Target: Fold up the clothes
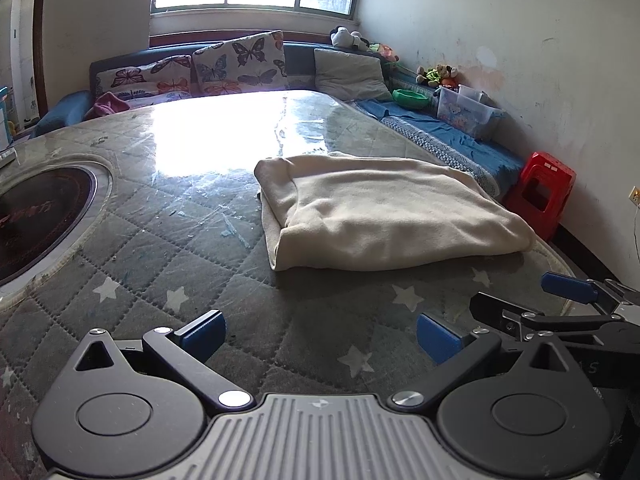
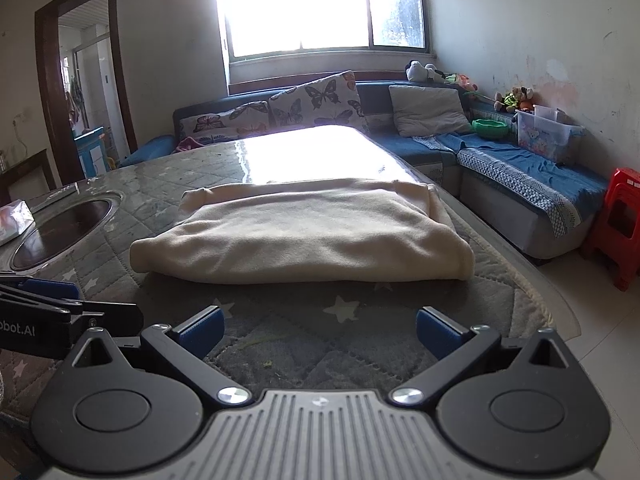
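Observation:
A cream garment (image 1: 380,212) lies folded into a thick rectangle on the quilted star-patterned table cover (image 1: 192,280); it also shows in the right wrist view (image 2: 304,232). My left gripper (image 1: 320,338) is open and empty, hovering over the cover short of the garment's near edge. My right gripper (image 2: 318,332) is open and empty, also just short of the garment. The right gripper shows at the left wrist view's right edge (image 1: 560,300). The left gripper shows at the right wrist view's left edge (image 2: 52,304).
A dark round inset (image 1: 36,216) sits in the table at left, with a tissue pack (image 2: 14,220) beside it. A blue sofa (image 2: 500,160) with butterfly cushions (image 1: 240,62), toys and a plastic bin (image 2: 546,134) wraps behind and right. A red stool (image 2: 618,224) stands at right.

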Demonstrator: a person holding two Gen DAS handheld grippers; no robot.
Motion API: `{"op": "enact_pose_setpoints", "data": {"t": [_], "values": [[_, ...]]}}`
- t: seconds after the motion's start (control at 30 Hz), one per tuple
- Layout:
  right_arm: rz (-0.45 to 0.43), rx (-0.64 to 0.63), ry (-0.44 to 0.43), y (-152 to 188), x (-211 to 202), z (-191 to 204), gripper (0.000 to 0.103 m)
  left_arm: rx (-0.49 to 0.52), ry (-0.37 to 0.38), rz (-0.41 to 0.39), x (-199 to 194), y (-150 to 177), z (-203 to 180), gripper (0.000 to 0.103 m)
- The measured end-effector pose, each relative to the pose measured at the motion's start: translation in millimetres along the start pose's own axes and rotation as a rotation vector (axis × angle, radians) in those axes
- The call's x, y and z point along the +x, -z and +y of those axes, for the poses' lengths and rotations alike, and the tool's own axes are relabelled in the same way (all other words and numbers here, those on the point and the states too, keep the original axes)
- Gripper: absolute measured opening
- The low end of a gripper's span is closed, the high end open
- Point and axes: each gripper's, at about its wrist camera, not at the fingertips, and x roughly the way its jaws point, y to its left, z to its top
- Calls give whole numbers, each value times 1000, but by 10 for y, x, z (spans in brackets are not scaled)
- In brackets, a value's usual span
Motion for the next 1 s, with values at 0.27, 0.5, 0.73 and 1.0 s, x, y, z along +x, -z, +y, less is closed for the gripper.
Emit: {"op": "enact_pose_setpoints", "data": {"t": [0.27, 0.5, 0.73, 1.0], "values": [[11, 9, -3, -34, 44, -20, 103, 5, -1, 15, 76, -70, 4, 103], [22, 16, 3, -97, 90, -55, 103, 9, -2, 29, 142, -131, 8, 103], [33, 17, -4, -137, 147, -47, 103, 12, -4, 42, 191, -175, 20, 103], [36, 21, -7, -199, 184, -67, 103, 17, -6, 52, 226, -228, 18, 103]]}}
